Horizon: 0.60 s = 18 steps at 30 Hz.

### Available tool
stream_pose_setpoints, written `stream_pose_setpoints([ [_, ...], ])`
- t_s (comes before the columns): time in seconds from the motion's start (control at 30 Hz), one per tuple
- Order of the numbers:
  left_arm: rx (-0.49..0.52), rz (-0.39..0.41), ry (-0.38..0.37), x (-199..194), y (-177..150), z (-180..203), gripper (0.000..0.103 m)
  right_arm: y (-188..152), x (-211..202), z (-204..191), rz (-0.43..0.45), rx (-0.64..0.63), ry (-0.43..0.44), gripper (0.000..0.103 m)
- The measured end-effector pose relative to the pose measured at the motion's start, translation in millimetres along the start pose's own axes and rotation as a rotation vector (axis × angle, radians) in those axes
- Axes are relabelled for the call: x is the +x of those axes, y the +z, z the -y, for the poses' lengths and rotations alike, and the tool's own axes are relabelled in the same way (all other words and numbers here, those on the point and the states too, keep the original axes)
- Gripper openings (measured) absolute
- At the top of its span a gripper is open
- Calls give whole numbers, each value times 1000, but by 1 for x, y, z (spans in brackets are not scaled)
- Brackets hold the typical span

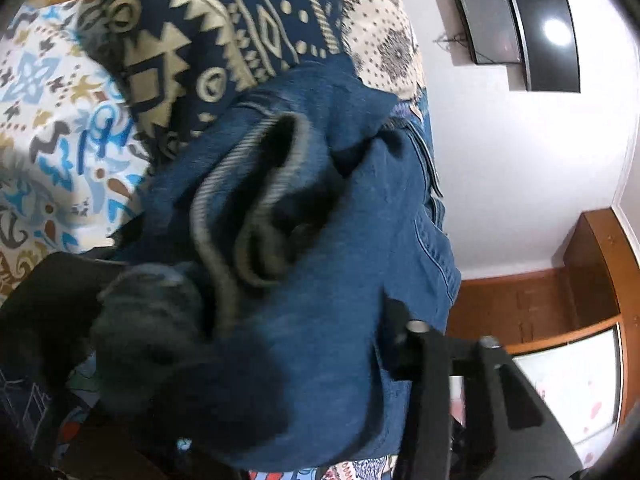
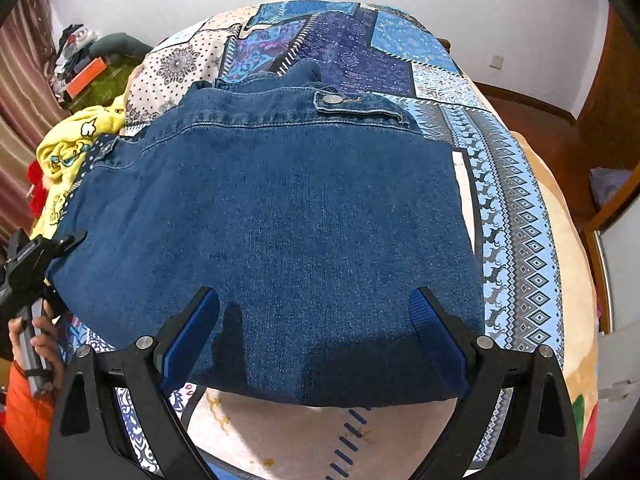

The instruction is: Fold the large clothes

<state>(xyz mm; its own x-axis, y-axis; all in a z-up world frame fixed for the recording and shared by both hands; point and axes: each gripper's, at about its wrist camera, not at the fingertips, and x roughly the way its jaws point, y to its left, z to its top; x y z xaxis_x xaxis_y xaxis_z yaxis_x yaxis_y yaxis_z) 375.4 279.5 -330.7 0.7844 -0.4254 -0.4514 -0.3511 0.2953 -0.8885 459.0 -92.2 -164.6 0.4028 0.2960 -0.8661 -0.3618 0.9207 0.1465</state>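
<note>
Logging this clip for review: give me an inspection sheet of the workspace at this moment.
Surface: bed under a patchwork bedspread.
Job's things: denim jacket lying flat on the bedspread, button tab at its far edge.
Clutter: yellow printed garment at the bed's left edge; clothes pile and orange box beyond.
Grippers: right tool open over the jacket's near hem; left tool buried in bunched denim, grip unclear.
Cables: wires at the wall-mounted black screen.
Surroundings: white walls, wooden cabinet, curtain at left.

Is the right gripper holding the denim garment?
No, the right gripper stands wide open above the denim garment, its blue pads apart.
</note>
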Motion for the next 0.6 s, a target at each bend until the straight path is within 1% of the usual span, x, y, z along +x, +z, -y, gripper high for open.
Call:
stream_pose_setpoints([
  [0.03, 1, 14, 6, -4, -2, 2, 33, 0, -1, -1, -4, 0, 0, 95],
  [0.07, 4, 23, 6, -12, -2, 3, 27, 0, -2, -2, -7, 0, 1, 95],
  [0.1, 12, 41, -20, -22, -3, 11, 23, 0, -5, -4, -10, -1, 5, 95],
  [0.13, 48, 67, -66, -35, -5, 24, 23, -1, -8, -6, -12, -2, 10, 95],
  [0.17, 90, 84, -76, -43, -6, 35, 23, -1, -10, -8, -12, -1, 16, 95],
  [0.23, 242, 115, -48, -64, -11, 78, 21, -1, -16, -14, -10, 2, 36, 95],
  [0.33, 349, 154, -30, -92, -14, 119, 21, -1, -22, -28, -5, -14, 55, 95],
  [0.43, 443, 219, -8, -125, -19, 147, 21, 0, -27, -51, 16, -40, 83, 95],
  [0.47, 463, 232, 2, -134, -22, 149, 21, 1, -28, -62, 24, -50, 103, 95],
  [0.53, 524, 261, 54, -149, -26, 161, 21, 2, -25, -83, 25, -74, 136, 95],
  [0.6, 571, 270, 104, -155, -30, 167, 21, 3, -17, -110, 11, -115, 169, 95],
])
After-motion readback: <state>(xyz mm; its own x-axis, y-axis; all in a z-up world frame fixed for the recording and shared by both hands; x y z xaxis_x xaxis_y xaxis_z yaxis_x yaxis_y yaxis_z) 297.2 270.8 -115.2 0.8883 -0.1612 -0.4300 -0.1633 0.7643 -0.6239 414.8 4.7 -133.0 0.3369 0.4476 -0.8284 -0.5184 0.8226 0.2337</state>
